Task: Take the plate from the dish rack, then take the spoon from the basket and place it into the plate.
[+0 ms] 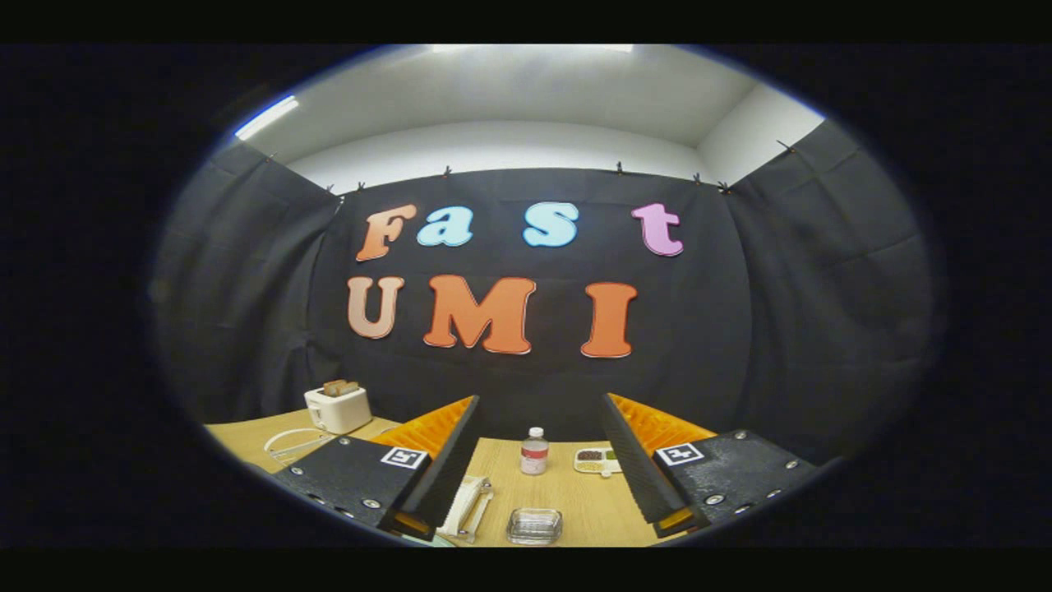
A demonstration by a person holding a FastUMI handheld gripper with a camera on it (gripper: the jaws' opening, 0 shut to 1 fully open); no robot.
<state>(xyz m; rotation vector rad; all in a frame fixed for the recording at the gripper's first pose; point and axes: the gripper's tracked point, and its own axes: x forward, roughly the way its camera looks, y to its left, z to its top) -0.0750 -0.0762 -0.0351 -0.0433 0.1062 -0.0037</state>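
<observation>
Two fingers spread wide, nothing between them; gripper [538, 427] held high and level, likely surveying table [575, 510] before first reach. Small bottle [534, 450] at 12 o'clock just beyond fingertips; divided snack tray [597, 460] at 1 o'clock beside it. Clear glass dish [534, 526] at 6 o'clock, low between fingers. White rack-like item [466, 508] at 7 o'clock, possibly dish rack — cannot tell. Toaster [338, 409] at 10 o'clock, well apart. Plate, spoon, basket: whereabouts unknown.
</observation>
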